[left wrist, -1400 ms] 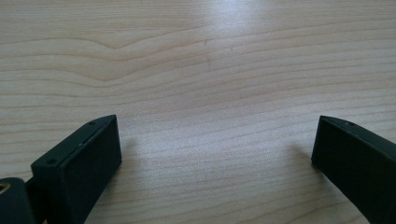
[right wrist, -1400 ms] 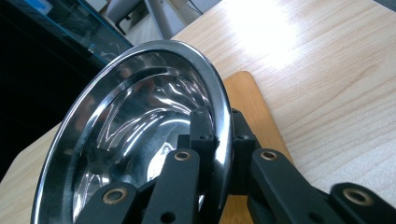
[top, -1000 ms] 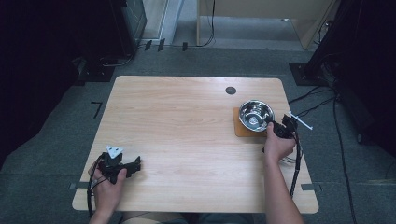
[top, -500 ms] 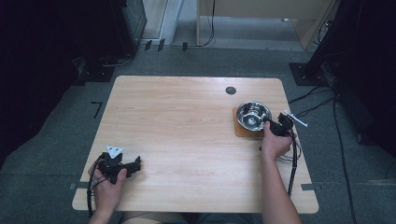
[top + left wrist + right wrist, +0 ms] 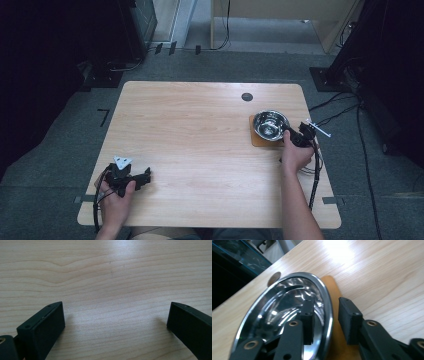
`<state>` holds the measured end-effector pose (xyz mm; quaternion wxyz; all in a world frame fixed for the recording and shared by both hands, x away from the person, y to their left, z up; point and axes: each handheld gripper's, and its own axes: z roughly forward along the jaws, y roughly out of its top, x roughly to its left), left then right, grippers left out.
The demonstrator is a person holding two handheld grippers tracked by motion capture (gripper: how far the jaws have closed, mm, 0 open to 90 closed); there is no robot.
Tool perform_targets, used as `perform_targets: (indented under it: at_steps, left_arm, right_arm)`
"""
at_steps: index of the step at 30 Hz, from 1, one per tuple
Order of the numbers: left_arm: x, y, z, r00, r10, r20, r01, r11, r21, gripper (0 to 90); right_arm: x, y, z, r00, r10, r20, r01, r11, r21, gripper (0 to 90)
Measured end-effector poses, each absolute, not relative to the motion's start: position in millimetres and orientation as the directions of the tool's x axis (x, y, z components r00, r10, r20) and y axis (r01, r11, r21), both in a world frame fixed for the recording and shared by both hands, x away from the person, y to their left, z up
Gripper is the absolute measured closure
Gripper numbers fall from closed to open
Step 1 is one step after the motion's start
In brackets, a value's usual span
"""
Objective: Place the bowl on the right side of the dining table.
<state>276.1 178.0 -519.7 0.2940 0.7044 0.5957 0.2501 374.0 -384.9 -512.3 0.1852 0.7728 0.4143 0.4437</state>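
Bowl [image 5: 287, 312] rim sits between the right gripper's [image 5: 325, 320] narrowed jaws, one inside, one outside; left gripper [image 5: 115, 322] wide, well apart.

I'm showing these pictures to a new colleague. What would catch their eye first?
Probably the shiny round steel bowl on a brown square mat near the wooden table's right edge, with the right gripper straddling its rim, one jaw inside, one outside. The left gripper rests open at the near left corner.
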Motion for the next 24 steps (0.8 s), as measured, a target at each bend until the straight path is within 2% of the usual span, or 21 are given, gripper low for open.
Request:
perform_targets:
  at_steps: [10, 17, 24]
  left_arm:
    - [276.1, 178.0, -519.7, 0.165, 0.986, 0.002, 0.692, -0.117, 0.712, 1.2]
    - [276.1, 178.0, -519.7, 0.165, 0.986, 0.002, 0.693, -0.117, 0.712, 1.2]
    - [276.1, 178.0, -519.7, 0.165, 0.986, 0.001, 0.693, -0.117, 0.712, 1.2]
  right_arm:
    - [360.8, -388.1, -506.1, 0.209, 0.849, 0.485, 0.453, -0.524, 0.721, 55.9]
    - [351.1, -385.9, -503.8, 0.198, 0.900, 0.388, 0.480, -0.434, 0.762, 42.6]
    - [340.0, -384.4, -500.8, 0.163, 0.909, 0.383, 0.479, -0.412, 0.775, 32.0]
